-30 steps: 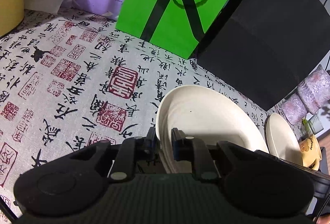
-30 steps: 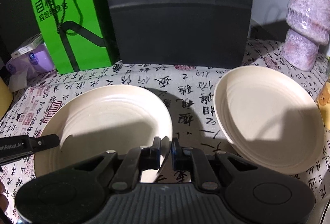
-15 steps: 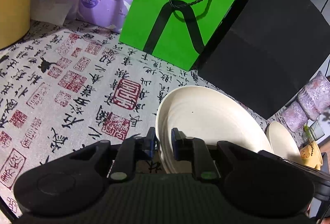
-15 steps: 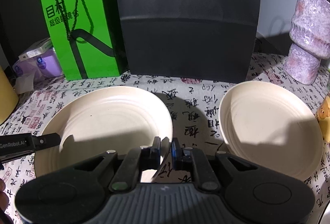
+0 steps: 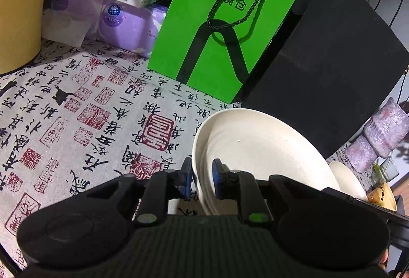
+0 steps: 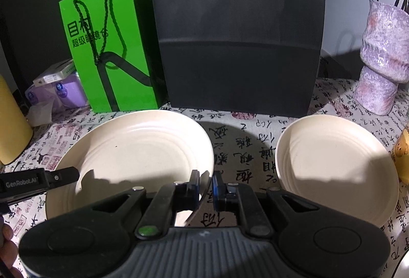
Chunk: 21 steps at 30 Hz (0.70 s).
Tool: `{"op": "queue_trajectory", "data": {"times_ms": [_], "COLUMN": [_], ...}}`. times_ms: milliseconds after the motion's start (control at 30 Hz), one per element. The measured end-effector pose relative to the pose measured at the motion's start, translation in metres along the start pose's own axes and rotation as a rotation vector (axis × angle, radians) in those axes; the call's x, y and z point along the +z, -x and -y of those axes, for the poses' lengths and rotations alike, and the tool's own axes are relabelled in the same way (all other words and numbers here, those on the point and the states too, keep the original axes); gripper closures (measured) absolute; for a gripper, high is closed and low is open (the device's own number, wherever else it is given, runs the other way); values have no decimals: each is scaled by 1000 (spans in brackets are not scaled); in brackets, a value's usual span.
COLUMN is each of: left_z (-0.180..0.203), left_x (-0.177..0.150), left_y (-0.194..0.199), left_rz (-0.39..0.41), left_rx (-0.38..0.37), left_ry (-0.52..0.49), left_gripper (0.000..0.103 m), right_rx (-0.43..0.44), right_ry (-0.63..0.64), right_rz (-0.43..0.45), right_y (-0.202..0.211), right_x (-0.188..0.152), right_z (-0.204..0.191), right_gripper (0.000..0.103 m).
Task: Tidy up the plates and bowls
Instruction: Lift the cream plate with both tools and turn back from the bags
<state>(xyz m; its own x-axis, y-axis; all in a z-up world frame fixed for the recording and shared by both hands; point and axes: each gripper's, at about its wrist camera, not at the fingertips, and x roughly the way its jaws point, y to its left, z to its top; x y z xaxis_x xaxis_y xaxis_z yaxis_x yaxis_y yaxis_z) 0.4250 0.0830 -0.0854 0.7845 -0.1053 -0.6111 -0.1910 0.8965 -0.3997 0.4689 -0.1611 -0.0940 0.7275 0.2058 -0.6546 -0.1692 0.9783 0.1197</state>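
Note:
A large cream plate [image 5: 255,150] [image 6: 143,150] is held between both grippers over the calligraphy tablecloth [image 5: 89,124]. My left gripper [image 5: 202,179] is shut on its near-left rim. One of its fingers [image 6: 58,175] shows at the plate's left edge in the right wrist view. My right gripper [image 6: 205,184] is shut on the plate's right rim. A smaller cream plate [image 6: 337,170] [image 5: 347,178] lies flat on the cloth to the right, apart from both grippers.
A green paper bag [image 5: 225,30] [image 6: 107,47] and a black paper bag [image 6: 240,35] [image 5: 332,68] stand behind the plates. Purple tissue packs [image 5: 115,22] and a yellow container [image 5: 18,9] are at the left. A purple vase [image 6: 381,58] and a yellow mug [image 5: 381,196] are at the right.
Both grippers have tipped upward a little with the large plate still gripped, so more of the bags shows. The smaller plate has not moved.

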Motion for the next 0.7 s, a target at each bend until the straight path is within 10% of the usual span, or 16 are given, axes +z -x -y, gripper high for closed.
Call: {"op": "queue_trajectory", "data": {"times_ms": [700], "left_z": [6], "left_x": [-3], "left_y": [15], "left_rz": [50], "left_rx": [-19], "left_ry": [-29], "left_gripper": [87], "right_rx": [0], "right_ry": [-59], "right_rz": [43], "right_y": [27], "right_x": [-5], "right_z": [3], "right_gripper": [93]}}
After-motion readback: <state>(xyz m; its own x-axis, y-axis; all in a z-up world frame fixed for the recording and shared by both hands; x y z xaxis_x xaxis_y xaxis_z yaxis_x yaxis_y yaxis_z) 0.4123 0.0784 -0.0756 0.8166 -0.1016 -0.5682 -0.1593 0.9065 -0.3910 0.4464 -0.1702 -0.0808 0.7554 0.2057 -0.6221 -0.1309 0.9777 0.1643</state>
